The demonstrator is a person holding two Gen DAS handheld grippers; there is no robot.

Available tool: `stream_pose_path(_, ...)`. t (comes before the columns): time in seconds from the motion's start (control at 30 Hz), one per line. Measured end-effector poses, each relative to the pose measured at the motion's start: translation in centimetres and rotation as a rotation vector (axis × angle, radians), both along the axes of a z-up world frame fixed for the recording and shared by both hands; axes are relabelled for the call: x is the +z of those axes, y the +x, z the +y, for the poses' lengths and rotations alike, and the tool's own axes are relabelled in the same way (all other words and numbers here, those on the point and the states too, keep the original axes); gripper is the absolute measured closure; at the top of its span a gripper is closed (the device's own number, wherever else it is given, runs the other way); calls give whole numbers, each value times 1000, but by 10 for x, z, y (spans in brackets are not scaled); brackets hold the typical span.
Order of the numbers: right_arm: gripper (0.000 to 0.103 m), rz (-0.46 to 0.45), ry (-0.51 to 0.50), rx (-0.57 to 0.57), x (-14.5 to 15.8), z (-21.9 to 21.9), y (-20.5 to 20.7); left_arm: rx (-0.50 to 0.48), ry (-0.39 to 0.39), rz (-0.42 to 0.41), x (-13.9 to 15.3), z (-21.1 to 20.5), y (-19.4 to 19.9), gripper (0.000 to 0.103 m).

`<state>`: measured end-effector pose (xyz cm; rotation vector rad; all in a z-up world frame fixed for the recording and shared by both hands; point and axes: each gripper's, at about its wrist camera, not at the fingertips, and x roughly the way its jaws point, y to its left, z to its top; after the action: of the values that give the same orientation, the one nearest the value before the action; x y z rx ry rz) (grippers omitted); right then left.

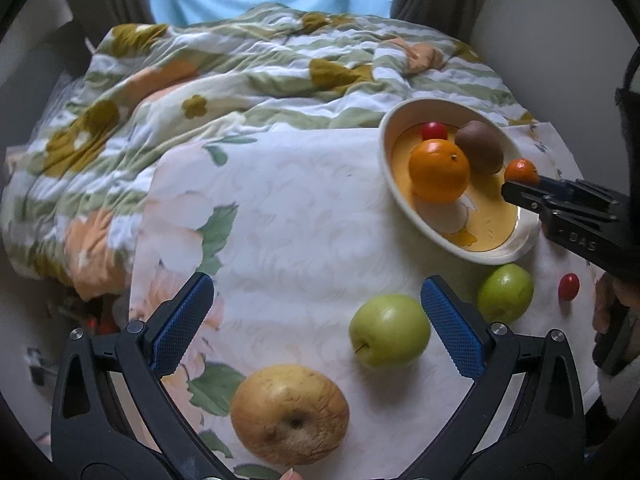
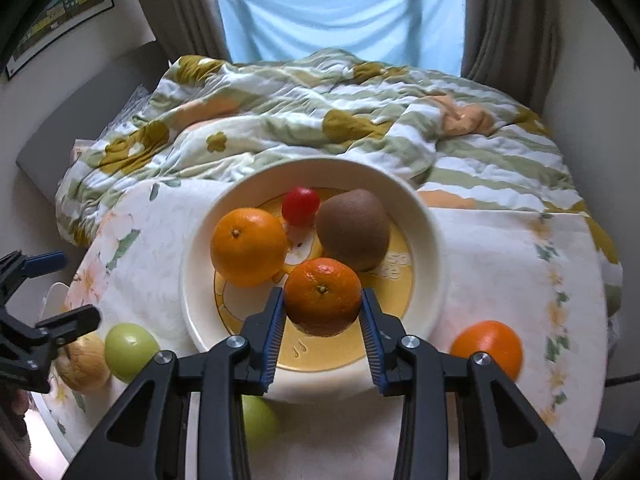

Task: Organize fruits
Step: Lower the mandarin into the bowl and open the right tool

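My right gripper (image 2: 322, 312) is shut on a small mandarin (image 2: 322, 294) and holds it over the white and yellow bowl (image 2: 428, 280). The bowl holds an orange (image 2: 248, 246), a kiwi (image 2: 354, 228) and a cherry tomato (image 2: 301, 206). My left gripper (image 1: 316, 320) is open and empty above the table. A green apple (image 1: 389, 330) lies by its right finger (image 1: 452, 328), and a wrinkled yellow apple (image 1: 289, 414) lies between the fingers, nearer the camera. A second green apple (image 1: 505, 292) and a cherry tomato (image 1: 569, 286) lie below the bowl (image 1: 520, 248).
A second orange (image 2: 487, 346) lies on the floral tablecloth (image 2: 500, 264) to the right of the bowl. A rumpled flowered quilt (image 2: 320, 120) lies behind the table. A blue curtain (image 2: 340, 12) hangs at the back. The table edge runs close on the right.
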<state>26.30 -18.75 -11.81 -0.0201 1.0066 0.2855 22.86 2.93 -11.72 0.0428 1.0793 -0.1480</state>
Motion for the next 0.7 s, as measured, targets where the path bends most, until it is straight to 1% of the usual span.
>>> stream_pose_path(0.17, 69, 16, -3, 17, -10, 3, 8, 39, -26, 3, -5, 9, -5, 0)
stream_pose_path(0.37, 69, 51, -14, 34, -19, 8, 13, 64, -42, 7, -8, 12, -9, 0)
stream_pose_path(0.43, 52, 52, -13, 39, -19, 8, 13, 72, -45, 7, -8, 13, -12, 0)
stream_pose_path(0.47, 31, 47, -2, 42, -17, 7, 12, 76, -43, 6, -8, 13, -13, 0)
stream_pose_path(0.5, 15, 41, 7, 45, -16, 7, 11, 78, -41, 5, -8, 13, -15, 0)
stream_pose_path(0.53, 12, 31, 13, 48, -14, 7, 10, 82, -39, 3, -7, 14, -16, 0)
stream_pose_path(0.63, 11, 9, 11, 44, -8, 7, 6, 94, -37, -2, -5, 14, -22, 0)
stream_pose_path(0.7, 0, 4, 23, 36, -4, 5, 2, 102, -35, -8, -2, 16, -25, 0)
